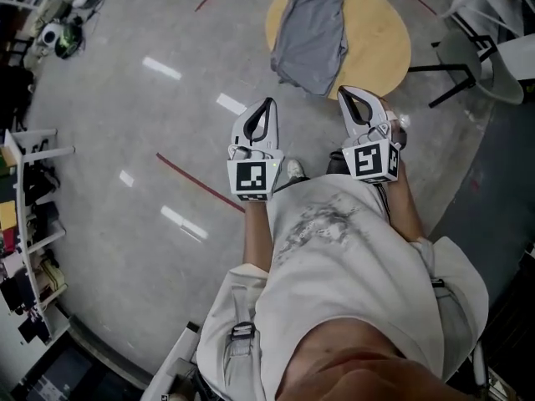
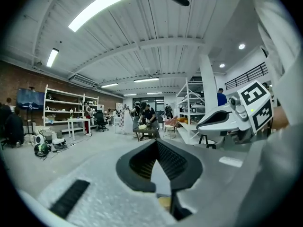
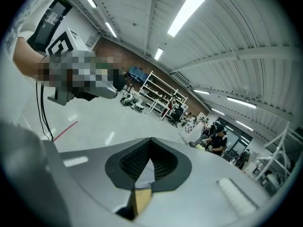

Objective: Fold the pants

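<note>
Both claws are empty.

Left claw (image 1: 268, 103): jaws fully together, tips meeting, nothing between the pads. The left gripper view shows only open floor (image 1: 150, 124) past them.

Right claw (image 1: 344, 92): same, jaws pinched together on nothing.

You're holding the two side by side in front of your chest, apart from each other, noses pointing away from you. Each one's marker cube (image 1: 252, 179) faces up at the head camera.

Pants (image 1: 311, 33): grey, in a loose rumpled heap on the round wooden desk (image 1: 380, 44). They lie ahead of both claws and lower down, roughly between the lines the two noses point along. Neither claw touches them. The pants' edge nearest the claws looks to hang over the desk rim. The bare part of the desk top lies right of the pants, ahead of the right claw and off to its right.

Around you:
- Black-legged chair (image 1: 468, 57): right of the desk, well right of the right claw.
- Red line (image 1: 196, 182) on the floor: left of the left claw.
- Shelving (image 1: 29, 224): well off to the left claw's left.

Cross-check: the left gripper view has the right claw alongside, to the right of its own jaws. The right gripper view has the left claw up-left of its jaws, partly blurred out.
</note>
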